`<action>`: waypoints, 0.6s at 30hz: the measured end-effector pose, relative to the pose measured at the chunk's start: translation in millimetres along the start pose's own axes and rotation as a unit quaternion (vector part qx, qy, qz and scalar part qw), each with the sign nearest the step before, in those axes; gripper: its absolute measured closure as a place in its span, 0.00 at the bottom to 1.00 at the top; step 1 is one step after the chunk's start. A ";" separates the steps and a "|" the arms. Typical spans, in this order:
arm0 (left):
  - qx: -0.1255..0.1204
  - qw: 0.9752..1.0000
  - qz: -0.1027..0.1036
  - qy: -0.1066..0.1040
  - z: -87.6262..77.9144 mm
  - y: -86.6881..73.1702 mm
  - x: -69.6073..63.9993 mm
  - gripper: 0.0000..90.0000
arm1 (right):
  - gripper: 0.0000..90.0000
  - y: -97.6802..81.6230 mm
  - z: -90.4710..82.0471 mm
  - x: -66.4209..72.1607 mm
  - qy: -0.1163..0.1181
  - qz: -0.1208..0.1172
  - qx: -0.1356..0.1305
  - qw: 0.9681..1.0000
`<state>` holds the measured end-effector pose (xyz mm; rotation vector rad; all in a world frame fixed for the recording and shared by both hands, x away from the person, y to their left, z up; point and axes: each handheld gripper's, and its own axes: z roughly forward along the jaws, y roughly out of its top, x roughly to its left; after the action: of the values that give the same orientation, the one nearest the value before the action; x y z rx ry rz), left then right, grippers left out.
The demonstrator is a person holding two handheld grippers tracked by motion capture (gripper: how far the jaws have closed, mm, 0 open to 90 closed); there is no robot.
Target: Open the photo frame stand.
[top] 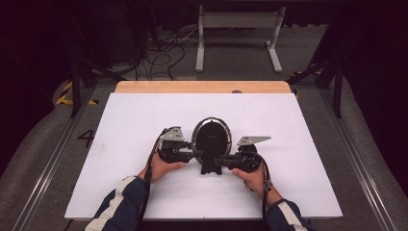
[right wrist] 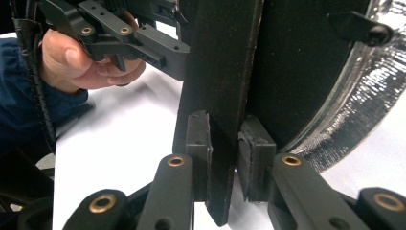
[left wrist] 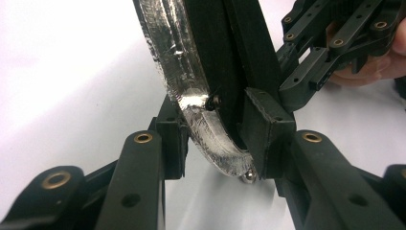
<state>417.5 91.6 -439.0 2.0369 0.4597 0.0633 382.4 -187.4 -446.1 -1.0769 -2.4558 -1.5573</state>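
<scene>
Clamping the mirror's (top: pixel 210 137) stand (right wrist: pixel 218 143), right gripper (right wrist: pixel 224 160); left gripper (left wrist: pixel 218 143) seemingly grips its rim (left wrist: pixel 210 139).

Grey carpeted floor (top: pixel 308 53); dark surrounds. White metal stand (top: pixel 239 36) beyond wooden table (top: pixel 202 87). Tangled cables (top: pixel 161 55) at rear left.

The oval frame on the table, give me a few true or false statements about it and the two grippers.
1. The oval frame has a silvery rim. True.
2. The left gripper hangs well clear of the frame. False: its jaws press on the rim.
3. The right gripper clamps the black back stand. True.
4. The frame rests on bare wood. False: it rests on the white sheet.
</scene>
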 end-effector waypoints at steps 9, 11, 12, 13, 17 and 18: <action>-0.014 0.998 0.038 0.056 -5.0 4.1 -6.8 0.78 | 0.85 3.7 -4.4 4.8 0.001 -0.013 -0.011 1.000; -0.012 0.997 0.044 0.065 -5.5 4.5 -8.2 0.78 | 0.85 4.2 -4.4 5.5 0.001 -0.014 -0.012 1.000; -0.011 0.996 0.049 0.068 -5.7 4.7 -8.4 0.78 | 0.85 4.2 -4.4 5.5 0.001 -0.014 -0.011 1.000; -0.011 0.996 0.053 0.071 -5.8 5.0 -8.7 0.78 | 0.85 4.2 -4.6 5.6 0.001 -0.014 -0.011 1.000; -0.010 0.994 0.063 0.088 -6.8 4.9 -8.9 0.80 | 0.84 4.7 -4.5 6.3 0.000 -0.017 -0.011 1.000; -0.011 0.994 0.064 0.093 -6.9 4.7 -9.3 0.80 | 0.84 4.8 -4.2 7.0 -0.001 -0.018 -0.009 1.000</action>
<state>408.7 92.2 -430.1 2.0463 0.4402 0.3364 378.5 -185.8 -437.6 -1.0415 -2.4804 -1.5937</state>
